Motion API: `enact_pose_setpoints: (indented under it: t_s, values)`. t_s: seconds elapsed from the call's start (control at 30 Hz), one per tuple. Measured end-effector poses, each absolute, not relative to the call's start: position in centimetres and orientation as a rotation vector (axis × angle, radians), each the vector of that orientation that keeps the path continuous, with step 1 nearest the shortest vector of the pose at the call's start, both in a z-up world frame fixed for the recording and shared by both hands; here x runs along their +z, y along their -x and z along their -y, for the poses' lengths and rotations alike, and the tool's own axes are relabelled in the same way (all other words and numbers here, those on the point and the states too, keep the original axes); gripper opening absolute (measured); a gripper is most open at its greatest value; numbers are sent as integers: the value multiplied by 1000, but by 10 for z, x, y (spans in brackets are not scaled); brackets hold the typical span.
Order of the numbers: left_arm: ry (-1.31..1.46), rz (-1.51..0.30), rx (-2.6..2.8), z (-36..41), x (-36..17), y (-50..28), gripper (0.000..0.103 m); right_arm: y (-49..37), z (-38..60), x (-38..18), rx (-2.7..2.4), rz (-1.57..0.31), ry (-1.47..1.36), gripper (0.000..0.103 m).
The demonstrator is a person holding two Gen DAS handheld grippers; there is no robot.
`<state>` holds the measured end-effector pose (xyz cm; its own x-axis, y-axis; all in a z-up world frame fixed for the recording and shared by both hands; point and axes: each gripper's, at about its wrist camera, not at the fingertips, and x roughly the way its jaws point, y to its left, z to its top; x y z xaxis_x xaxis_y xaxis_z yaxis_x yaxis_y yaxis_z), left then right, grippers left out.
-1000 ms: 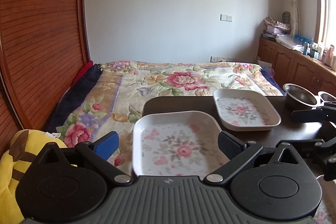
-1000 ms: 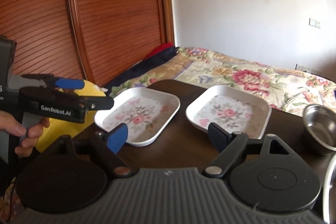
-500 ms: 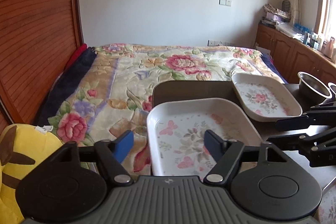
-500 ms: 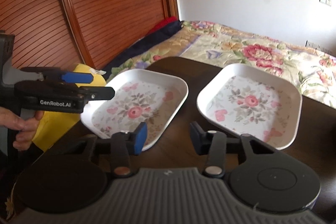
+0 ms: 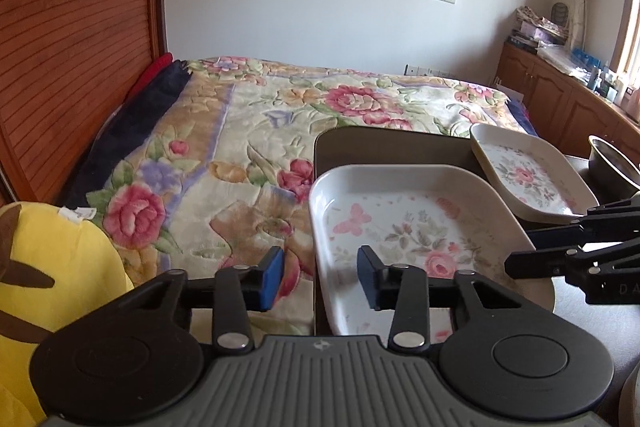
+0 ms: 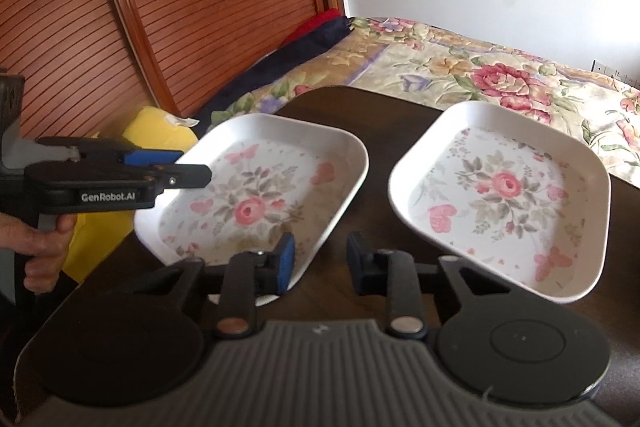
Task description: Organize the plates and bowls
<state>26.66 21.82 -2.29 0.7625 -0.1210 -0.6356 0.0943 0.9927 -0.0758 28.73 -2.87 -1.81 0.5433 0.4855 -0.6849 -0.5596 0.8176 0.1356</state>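
You are holding your left gripper [image 5: 320, 277] with its jaws apart, straddling the left rim of the near plate [image 5: 404, 227], gripping nothing. Your hand [image 6: 36, 247] is wrapping its handle at the table's [image 6: 368, 195] left edge. Your right gripper [image 6: 320, 259] is hanging with jaws apart and nothing between them, its left finger [image 6: 285, 261] just over that plate's near right corner, above the dark gap between the 2 plates. Both floral plates are sitting flat side by side on the table, close but apart, the far plate [image 5: 524, 175] to the right. A steel bowl [image 5: 612, 163] is standing beyond it, near the right edge.
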Motion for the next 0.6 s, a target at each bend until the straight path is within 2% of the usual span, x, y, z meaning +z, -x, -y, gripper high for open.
enact_pose_setpoints:
  t_s: [0.1, 0.27, 0.6]
  values:
    - [58, -690, -124, -220, -23, -266, 37, -289, 26, -19, 625, -779, 107, 25]
    - [73, -691, -145, -218, -23, -266, 21, -290, 25, -19, 631, -777, 106, 19]
    - [95, -701, -109, -215, -19, -258, 20, -287, 25, -19, 630, -772, 94, 17]
